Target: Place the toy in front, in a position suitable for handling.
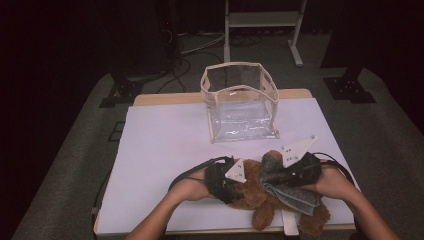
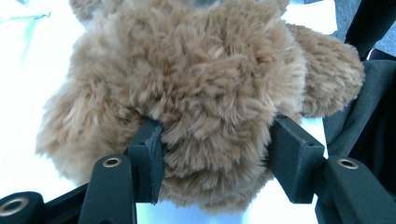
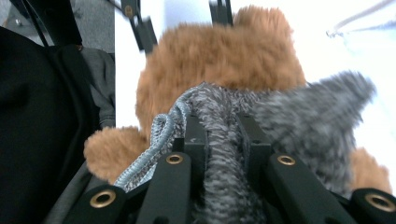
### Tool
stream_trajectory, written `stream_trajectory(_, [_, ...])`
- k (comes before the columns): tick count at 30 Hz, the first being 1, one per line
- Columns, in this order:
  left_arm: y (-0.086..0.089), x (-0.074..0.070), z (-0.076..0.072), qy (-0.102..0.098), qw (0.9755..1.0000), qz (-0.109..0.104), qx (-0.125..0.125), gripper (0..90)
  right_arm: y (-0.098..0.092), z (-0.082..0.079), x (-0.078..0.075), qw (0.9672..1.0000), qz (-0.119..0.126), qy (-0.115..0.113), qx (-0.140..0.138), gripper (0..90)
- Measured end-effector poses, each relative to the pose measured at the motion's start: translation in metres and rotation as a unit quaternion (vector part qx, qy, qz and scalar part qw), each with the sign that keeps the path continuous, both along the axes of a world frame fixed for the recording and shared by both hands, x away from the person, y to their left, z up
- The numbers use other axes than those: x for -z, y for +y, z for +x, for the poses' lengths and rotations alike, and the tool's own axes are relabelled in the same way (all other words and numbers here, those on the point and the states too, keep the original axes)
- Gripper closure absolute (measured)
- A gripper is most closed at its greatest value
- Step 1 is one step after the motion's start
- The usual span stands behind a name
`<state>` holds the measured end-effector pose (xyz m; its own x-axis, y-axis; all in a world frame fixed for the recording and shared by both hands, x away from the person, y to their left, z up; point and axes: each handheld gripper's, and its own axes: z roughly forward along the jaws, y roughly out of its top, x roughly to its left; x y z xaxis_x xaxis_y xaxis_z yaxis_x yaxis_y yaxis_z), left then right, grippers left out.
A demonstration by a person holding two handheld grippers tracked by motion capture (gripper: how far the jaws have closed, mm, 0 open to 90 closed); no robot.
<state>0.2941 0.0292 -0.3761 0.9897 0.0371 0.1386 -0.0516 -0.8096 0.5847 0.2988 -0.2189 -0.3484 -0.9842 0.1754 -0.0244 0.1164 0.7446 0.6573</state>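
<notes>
In the high view, a brown teddy bear lies near the front edge of the white desk, with a grey cloth draped over it. The left gripper is at the bear's left side and the right gripper is on the cloth from the right. A clear bag with a cream rim stands open farther back on the desk, well apart from the bear.

In the left gripper view, the jaws stand partly spread and press into the teddy bear from both sides, pinching a thick fold of its fur.

In the right gripper view, the jaws are pressed close together on a fold of the grey cloth, its stitched hem hanging out at one side; the teddy bear sits just behind.

The likely trouble is in the cloth grip: it is a narrow pinch on a soft fold, so a pull could slide the cloth out. The left grip holds mostly fluff, so the bear may twist or slip, and being near the desk edge it could drop off.
</notes>
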Motion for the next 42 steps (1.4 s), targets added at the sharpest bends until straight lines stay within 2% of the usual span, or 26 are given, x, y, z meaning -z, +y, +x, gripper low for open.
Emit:
stream_trajectory(3, [0.011,-0.002,-0.002,-0.001,1.0,-0.008,-0.004,41.8,-0.011,-0.004,0.002,0.9999,0.007,0.0,0.008,76.4])
stream_trajectory(6, [0.022,0.001,-0.006,-0.001,0.9999,-0.003,-0.011,42.3,-0.015,-0.008,0.002,0.9998,0.011,0.001,0.016,76.4])
stream_trajectory(8, [0.028,0.006,-0.006,0.006,0.9999,0.0,-0.014,42.8,-0.014,-0.009,0.001,0.9998,0.009,0.001,0.02,76.4])
stream_trajectory(12, [0.027,0.016,-0.002,0.022,0.9996,-0.008,-0.015,46.3,0.003,-0.013,-0.007,0.9999,0.008,-0.01,0.006,76.4])
stream_trajectory(15, [0.023,0.016,0.002,0.037,0.999,-0.018,-0.015,49.1,0.024,-0.014,-0.012,0.9995,0.016,-0.021,-0.015,76.3])
stream_trajectory(18, [0.018,0.015,0.0,0.03,0.9994,-0.012,-0.01,49.3,0.045,-0.012,-0.011,0.9989,0.02,-0.02,-0.036,76.3])
stream_trajectory(20, [0.019,0.016,-0.001,0.024,0.9996,-0.01,-0.01,49.1,0.051,-0.01,-0.006,0.9989,0.017,-0.017,-0.04,76.3])
stream_trajectory(23, [0.024,0.014,-0.001,0.021,0.9996,-0.018,-0.011,49.1,0.04,-0.009,-0.002,0.9991,0.028,-0.004,-0.031,76.4])
stream_trajectory(27, [0.028,0.01,-0.002,0.015,0.9996,-0.024,-0.006,50.0,0.017,-0.013,0.003,0.9999,0.013,-0.004,-0.005,76.4])
stream_trajectory(29, [0.026,0.009,-0.002,0.014,0.9996,-0.022,-0.004,50.2,0.012,-0.016,0.003,0.9999,0.011,-0.006,0.0,76.3])
stream_trajectory(33, [0.019,0.011,-0.001,0.008,0.9999,-0.007,-0.001,50.0,0.021,-0.023,0.0,0.9997,0.003,-0.023,-0.007,76.3])
stream_trajectory(35, [0.018,0.01,0.0,0.008,1.0,-0.006,0.0,49.9,0.03,-0.024,-0.002,0.9994,0.01,-0.027,-0.018,76.3])
stream_trajectory(38, [0.018,0.01,0.001,0.009,0.9999,-0.006,0.001,49.7,0.042,-0.025,-0.002,0.9989,0.023,-0.026,-0.031,76.3])
stream_trajectory(41, [0.02,0.01,0.001,0.011,0.9999,-0.006,0.001,49.1,0.047,-0.024,0.0,0.9986,0.023,-0.028,-0.038,76.3])
stream_trajectory(42, [0.023,0.011,0.001,0.019,0.9997,-0.017,-0.004,48.8,0.045,-0.024,0.002,0.9987,0.027,-0.024,-0.035,76.3])
